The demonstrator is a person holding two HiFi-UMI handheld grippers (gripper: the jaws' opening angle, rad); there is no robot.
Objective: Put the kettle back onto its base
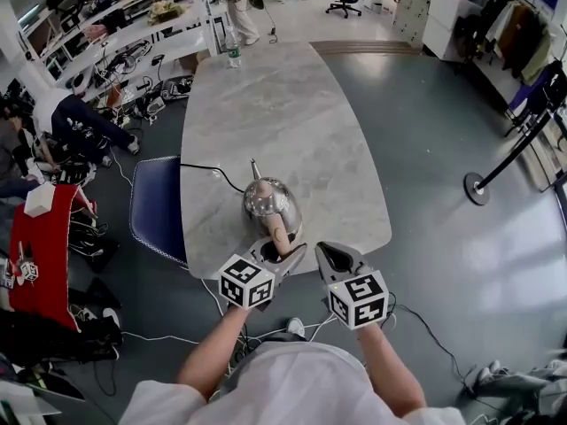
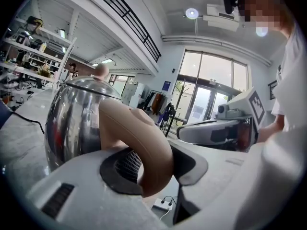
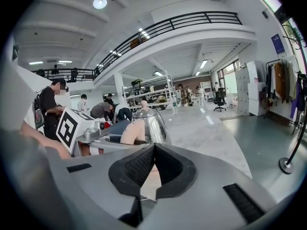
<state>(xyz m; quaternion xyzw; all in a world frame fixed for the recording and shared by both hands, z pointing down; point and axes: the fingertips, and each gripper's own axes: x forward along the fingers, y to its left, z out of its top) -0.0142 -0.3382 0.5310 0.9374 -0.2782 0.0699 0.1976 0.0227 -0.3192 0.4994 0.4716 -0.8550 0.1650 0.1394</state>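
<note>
A shiny steel kettle [image 1: 266, 197] with a tan handle [image 1: 276, 228] stands upright near the front edge of the marble table [image 1: 292, 104]. A black cord [image 1: 213, 171] runs across the table to its foot; the kettle's body hides any base. My left gripper [image 1: 282, 251] is shut on the handle [image 2: 139, 133], a pad on each side, with the kettle [image 2: 76, 119] just beyond. My right gripper [image 1: 330, 253] hovers to the right of the handle, shut [image 3: 152, 150] with nothing in it. From the right gripper view the kettle [image 3: 151, 123] lies ahead, slightly left.
A blue chair [image 1: 155, 206] stands against the table's left side. A water bottle [image 1: 234, 53] sits at the table's far end. People work at cluttered shelves on the left. A stanchion base [image 1: 478, 189] stands on the floor to the right.
</note>
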